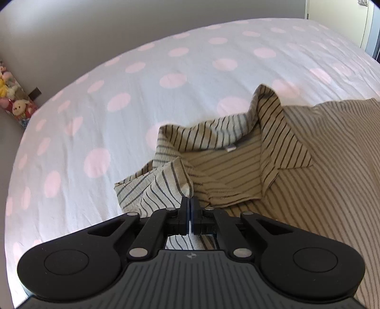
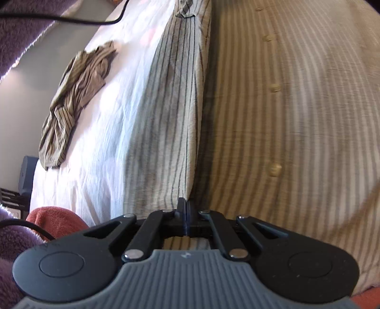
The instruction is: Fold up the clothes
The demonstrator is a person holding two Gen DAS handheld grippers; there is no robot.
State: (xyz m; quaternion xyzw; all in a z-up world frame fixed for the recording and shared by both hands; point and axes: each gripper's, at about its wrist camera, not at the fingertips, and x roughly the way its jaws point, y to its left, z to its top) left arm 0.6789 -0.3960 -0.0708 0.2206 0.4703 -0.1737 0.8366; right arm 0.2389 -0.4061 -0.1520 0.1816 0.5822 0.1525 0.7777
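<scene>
Both tongs, left (image 1: 190, 202) and right (image 2: 185, 204), pinch (fully closed) striped shirt (image 1: 308, 154).

**Things Around the Bed**

The bed sheet (image 1: 133, 99) is white with big pink dots. Soft toys (image 1: 14, 99) sit on the floor by the grey wall (image 1: 71, 31). A black cable (image 2: 71, 20) hangs above a fuzzy purple blanket (image 2: 21, 28).

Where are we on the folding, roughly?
Early. No finished fold shows. In hand: the left gripper is shut on the striped shirt near its collar, the right gripper shut on the same shirt's side edge, which stands raised off the bed, buttons facing up. Left: finish folding this shirt, then the crumpled garment lying farther off on the bed.
</scene>
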